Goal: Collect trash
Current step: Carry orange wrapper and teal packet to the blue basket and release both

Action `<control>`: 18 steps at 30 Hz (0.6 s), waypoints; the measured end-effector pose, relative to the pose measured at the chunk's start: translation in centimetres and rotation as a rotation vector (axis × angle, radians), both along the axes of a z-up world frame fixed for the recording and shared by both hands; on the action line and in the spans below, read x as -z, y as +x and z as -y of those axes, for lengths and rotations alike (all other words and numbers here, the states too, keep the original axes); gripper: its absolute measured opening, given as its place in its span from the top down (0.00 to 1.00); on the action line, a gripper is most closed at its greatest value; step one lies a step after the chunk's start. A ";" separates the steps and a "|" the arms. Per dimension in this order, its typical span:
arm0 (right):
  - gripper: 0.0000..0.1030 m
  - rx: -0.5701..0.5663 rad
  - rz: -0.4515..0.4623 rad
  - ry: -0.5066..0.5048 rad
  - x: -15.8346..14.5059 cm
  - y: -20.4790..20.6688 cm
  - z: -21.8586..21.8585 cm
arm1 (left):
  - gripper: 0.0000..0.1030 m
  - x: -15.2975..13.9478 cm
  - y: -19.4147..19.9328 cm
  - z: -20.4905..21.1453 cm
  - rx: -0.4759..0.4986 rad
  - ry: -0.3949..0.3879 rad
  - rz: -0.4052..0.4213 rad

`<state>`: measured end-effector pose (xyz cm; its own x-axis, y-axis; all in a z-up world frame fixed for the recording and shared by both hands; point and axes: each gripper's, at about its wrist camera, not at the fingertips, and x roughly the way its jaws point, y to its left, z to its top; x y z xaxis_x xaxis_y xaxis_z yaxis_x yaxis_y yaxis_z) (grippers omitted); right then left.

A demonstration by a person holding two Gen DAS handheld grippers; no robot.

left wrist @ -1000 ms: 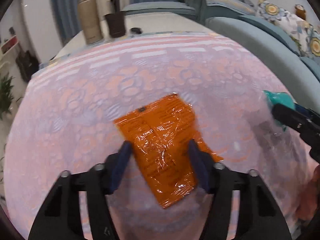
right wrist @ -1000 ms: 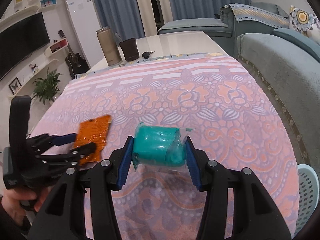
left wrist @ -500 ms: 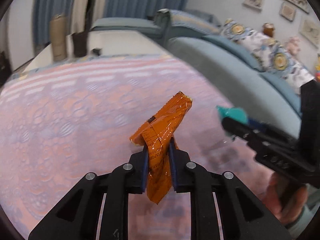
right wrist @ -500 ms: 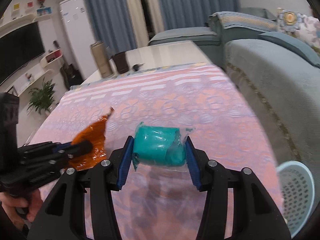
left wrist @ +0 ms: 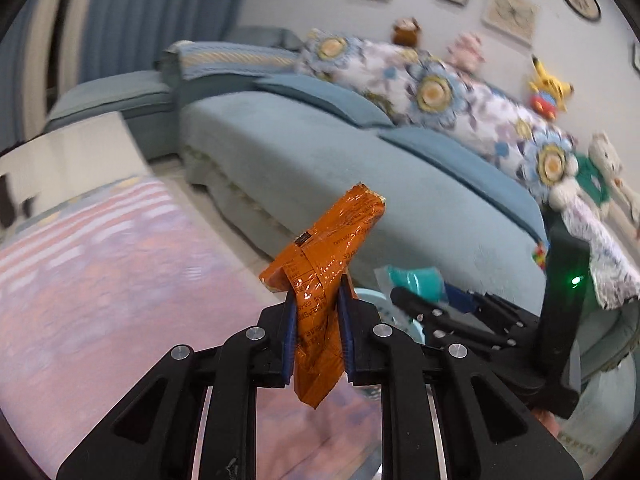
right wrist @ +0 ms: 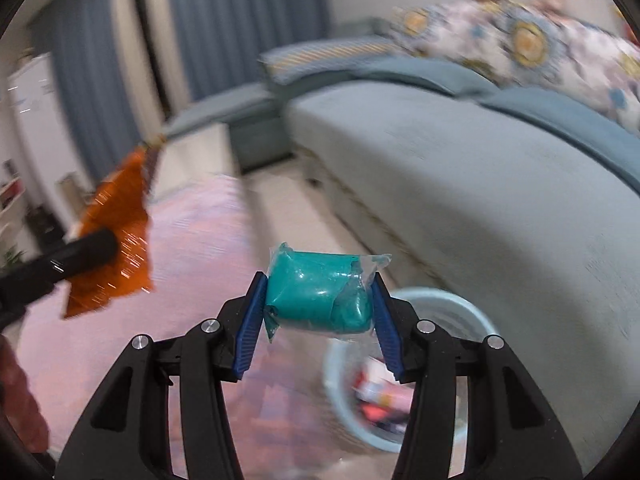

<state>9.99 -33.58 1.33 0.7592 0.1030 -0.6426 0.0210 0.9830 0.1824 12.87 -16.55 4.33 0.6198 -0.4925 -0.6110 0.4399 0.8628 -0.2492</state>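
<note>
My left gripper (left wrist: 318, 312) is shut on a crumpled orange wrapper (left wrist: 324, 276) and holds it in the air past the table's right edge. The wrapper also shows in the right wrist view (right wrist: 116, 236). My right gripper (right wrist: 318, 304) is shut on a teal packet in clear plastic (right wrist: 320, 290), above and just left of a pale blue trash basket (right wrist: 468, 312) on the floor. The packet (left wrist: 416, 280) and the right gripper (left wrist: 404, 300) show in the left wrist view, right of the orange wrapper.
The basket holds some wrappers (right wrist: 380, 400). A blue-grey sofa (left wrist: 360, 184) with flowered cushions and soft toys runs behind the basket. The table with the pink patterned cloth (left wrist: 100, 280) lies to the left.
The left gripper closed on the orange wrapper and lifted it off the cloth. Both grippers swung right toward the sofa, and the basket came under the right gripper.
</note>
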 end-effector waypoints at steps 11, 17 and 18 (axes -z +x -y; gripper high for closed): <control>0.51 0.195 -0.316 0.204 11.4 1.7 10.4 | 0.77 10.3 4.6 9.7 0.116 0.012 -0.218; 0.43 0.228 -0.307 0.276 12.5 2.0 11.5 | 0.53 12.1 4.9 9.8 0.127 0.019 -0.241; 0.42 0.231 -0.298 0.278 12.4 1.9 11.5 | 0.50 12.0 4.9 9.5 0.127 0.011 -0.237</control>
